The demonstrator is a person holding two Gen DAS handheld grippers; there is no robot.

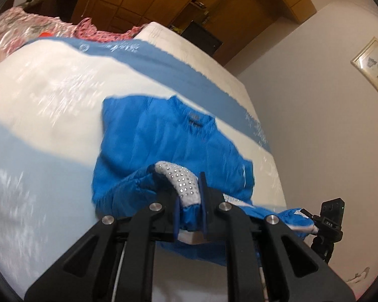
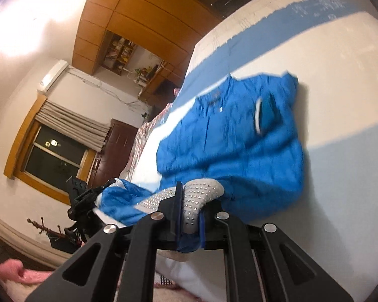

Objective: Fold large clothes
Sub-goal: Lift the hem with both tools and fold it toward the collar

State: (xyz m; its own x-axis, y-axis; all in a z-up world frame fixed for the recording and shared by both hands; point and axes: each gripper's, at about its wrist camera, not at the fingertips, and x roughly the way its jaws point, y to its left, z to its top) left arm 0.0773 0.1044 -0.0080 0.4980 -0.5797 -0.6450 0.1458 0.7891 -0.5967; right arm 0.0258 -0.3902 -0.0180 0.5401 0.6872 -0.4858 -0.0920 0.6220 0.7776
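In the left wrist view, the bed (image 1: 50,95) fills the left and middle of the frame, its white and blue cover blurred. The blue jacket (image 1: 163,138) lies across the middle of the picture, collar toward the upper part, most of its body resting on the bed. At the bottom centre the left tool (image 1: 190,201) is clenched on the jacket's hem, the white studded trim (image 1: 181,178) bulging up out of its jaws. At the lower right edge of that frame the other tool shows small, with the blue hem stretched between the two.

In the right wrist view, a window (image 2: 55,151) and wooden cupboards (image 2: 128,12) take the left and top, and the left tool appears at lower left, gripping its corner of cloth. The jacket spreads from the centre toward the upper right, a white-edged pocket (image 2: 260,115) showing. At bottom centre the right tool (image 2: 189,209) is clamped on the same studded trim.

Judging from this, the step in hand is carrying the hem up and over toward the collar. To do it well, both tools should travel level with each other, keeping the hem taut between them so the fold line runs straight, and let go only once the hem lies square on the shoulders. Uneven height would likely skew the fold.
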